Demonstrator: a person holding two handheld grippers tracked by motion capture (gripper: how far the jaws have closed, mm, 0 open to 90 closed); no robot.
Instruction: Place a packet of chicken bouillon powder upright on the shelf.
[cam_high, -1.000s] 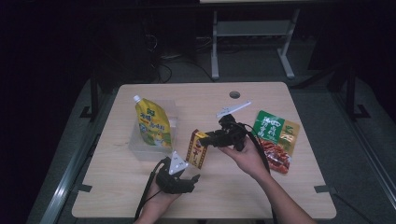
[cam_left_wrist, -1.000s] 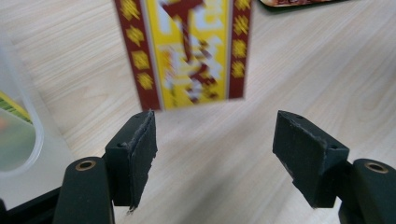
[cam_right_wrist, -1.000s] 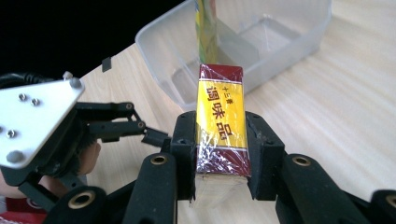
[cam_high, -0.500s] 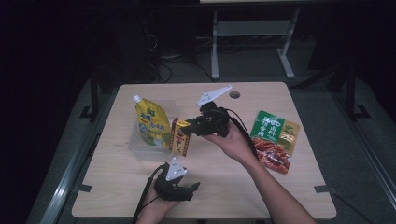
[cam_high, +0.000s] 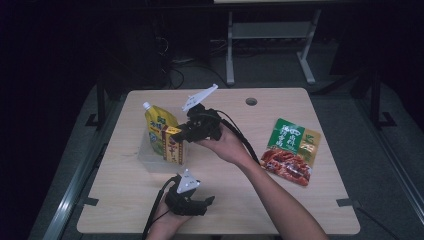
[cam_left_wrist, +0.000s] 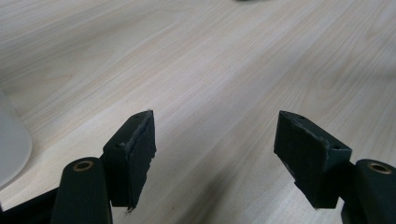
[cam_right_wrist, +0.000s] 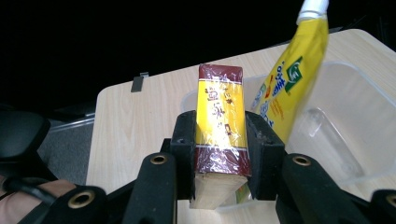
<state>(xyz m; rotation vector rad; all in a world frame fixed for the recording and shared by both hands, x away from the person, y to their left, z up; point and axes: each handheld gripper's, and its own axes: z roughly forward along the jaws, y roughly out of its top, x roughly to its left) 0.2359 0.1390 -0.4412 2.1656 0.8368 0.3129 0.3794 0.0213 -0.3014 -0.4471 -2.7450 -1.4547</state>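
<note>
Yellow-and-maroon box (cam_right_wrist: 219, 126) clamped in the right gripper (cam_high: 181, 134), held over the clear plastic tub (cam_high: 146, 157).

Its lower end is hidden behind the jaws, the print too small to read. A yellow spouted pouch (cam_high: 158, 126) leans in the tub just beside it. The left gripper (cam_high: 206, 201) rests near the table's (cam_high: 320, 200) front edge, jaws apart on nothing. A green-and-red snack packet (cam_high: 291, 150) lies well apart.

We see the yellow spouted pouch (cam_high: 159, 126) standing in the clear plastic bin (cam_high: 146, 159) at table left; the green-and-red snack packet (cam_high: 291, 151) lies well apart, right.
</note>
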